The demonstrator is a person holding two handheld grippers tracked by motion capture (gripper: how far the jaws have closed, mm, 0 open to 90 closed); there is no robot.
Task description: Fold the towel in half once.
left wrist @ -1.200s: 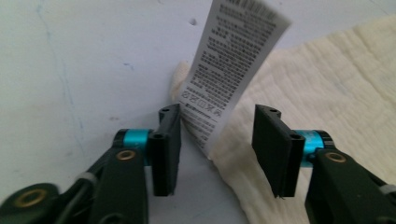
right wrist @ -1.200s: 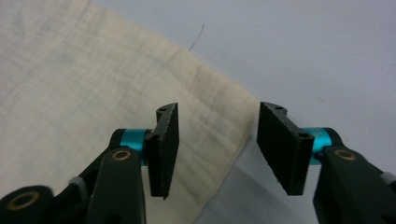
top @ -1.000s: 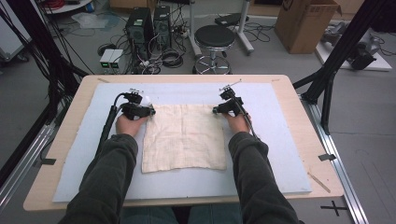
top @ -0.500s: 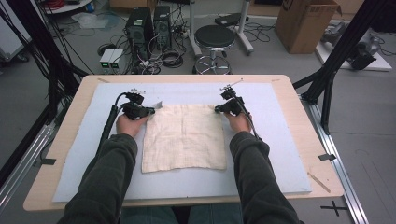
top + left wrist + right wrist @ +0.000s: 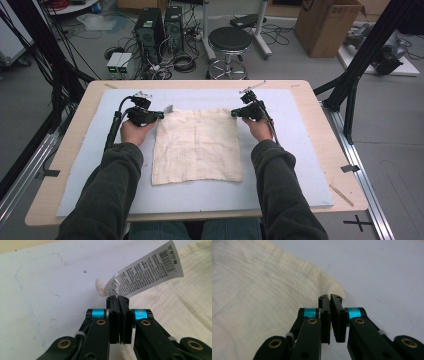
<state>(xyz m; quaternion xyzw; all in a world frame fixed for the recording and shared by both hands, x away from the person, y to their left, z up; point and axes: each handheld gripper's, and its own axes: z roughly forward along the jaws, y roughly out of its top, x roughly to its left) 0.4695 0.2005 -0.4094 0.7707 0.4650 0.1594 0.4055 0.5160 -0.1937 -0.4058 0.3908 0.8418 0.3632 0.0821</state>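
A cream cloth lies flat and nearly square on a pale blue mat. My left gripper is at the cloth's far left corner. In the left gripper view this gripper is shut on that corner, and a white printed label and a small fabric loop stick up past the jaws. My right gripper is at the far right corner. In the right gripper view it is pressed shut at the edge of the cloth, with the corner just behind the tips.
The mat covers most of a wooden table, with a bare wood border around it. Both forearms come in from the near edge on either side of the cloth. Beyond the table are a black stool, computer towers and a cardboard box.
Both grippers stay at the cloth's far corners. The left one has shifted slightly to the left, and the label now stands up beside it.
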